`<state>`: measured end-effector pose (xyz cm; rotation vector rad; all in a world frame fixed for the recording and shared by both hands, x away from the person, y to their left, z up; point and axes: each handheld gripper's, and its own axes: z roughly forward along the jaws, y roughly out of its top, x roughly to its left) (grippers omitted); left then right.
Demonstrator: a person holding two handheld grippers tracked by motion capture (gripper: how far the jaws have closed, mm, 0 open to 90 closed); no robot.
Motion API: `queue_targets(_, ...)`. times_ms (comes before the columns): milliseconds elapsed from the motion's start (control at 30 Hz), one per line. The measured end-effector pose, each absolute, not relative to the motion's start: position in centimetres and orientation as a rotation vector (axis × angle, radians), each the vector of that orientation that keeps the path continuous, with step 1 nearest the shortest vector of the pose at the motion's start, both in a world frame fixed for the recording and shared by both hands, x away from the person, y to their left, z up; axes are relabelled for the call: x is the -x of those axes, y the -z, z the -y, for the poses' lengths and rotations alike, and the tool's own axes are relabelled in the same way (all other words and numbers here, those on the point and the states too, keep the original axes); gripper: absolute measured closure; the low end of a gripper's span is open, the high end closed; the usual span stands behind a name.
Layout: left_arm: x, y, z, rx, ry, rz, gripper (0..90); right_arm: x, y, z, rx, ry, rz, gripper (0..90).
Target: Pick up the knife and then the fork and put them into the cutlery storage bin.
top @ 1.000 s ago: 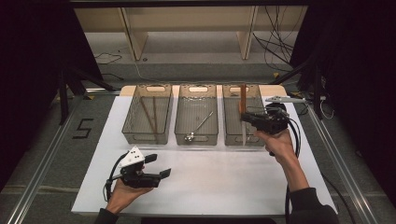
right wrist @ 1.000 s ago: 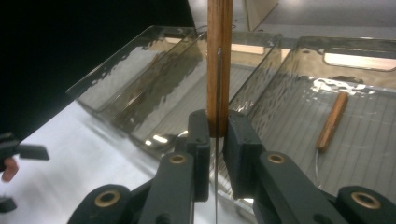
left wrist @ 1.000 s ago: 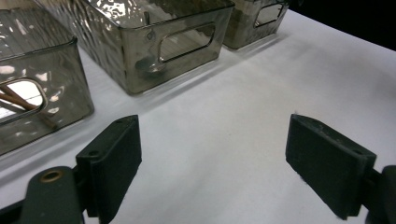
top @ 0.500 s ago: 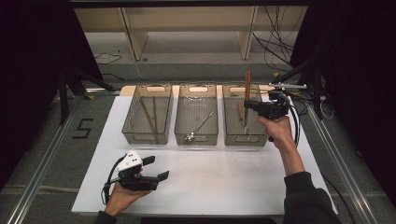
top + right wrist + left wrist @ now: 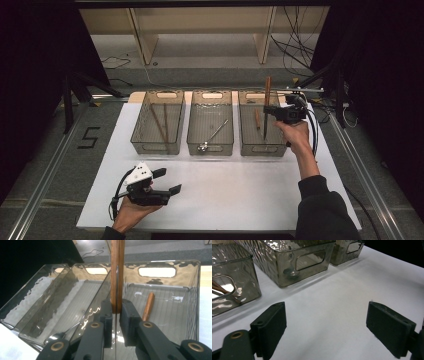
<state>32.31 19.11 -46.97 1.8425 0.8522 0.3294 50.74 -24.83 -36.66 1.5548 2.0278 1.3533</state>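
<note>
The left gripper [image 5: 167,181] rested low on the white table [image 5: 240,190], its jaws spread wide with nothing between them; ahead of them stood the left bin [image 5: 158,121], with thin brown sticks [image 5: 159,125] lying inside. Further along, the middle bin [image 5: 210,121] held a metal spoon [image 5: 212,136].

Over the right bin [image 5: 260,122] the right gripper [image 5: 267,111] hung with its jaws pressed on a wooden-handled knife [image 5: 117,275], pinching it at the base of the handle. The handle rose above the jaws and the thin blade [image 5: 116,340] dropped below them, roughly upright. Beyond the jaws and a little to their right, a second wooden-handled piece [image 5: 148,306] lay on the bin floor.

The risk looked plain: the grip was narrow and sat near one end of the handle, so the knife could swing or slip between the pads. Lowered carelessly, the blade tip might strike the bin wall between the two bins, or land on the piece lying there. Released upright, it would probably topple and clatter.
</note>
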Motion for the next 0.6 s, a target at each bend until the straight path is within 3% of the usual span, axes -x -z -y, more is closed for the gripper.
queue_targets(600, -32.3, 47.0, -19.2, -1.835, -0.328, -0.857, 16.3, -51.5, 39.1, 23.7, -1.596, -1.243, -2.063, 81.2)
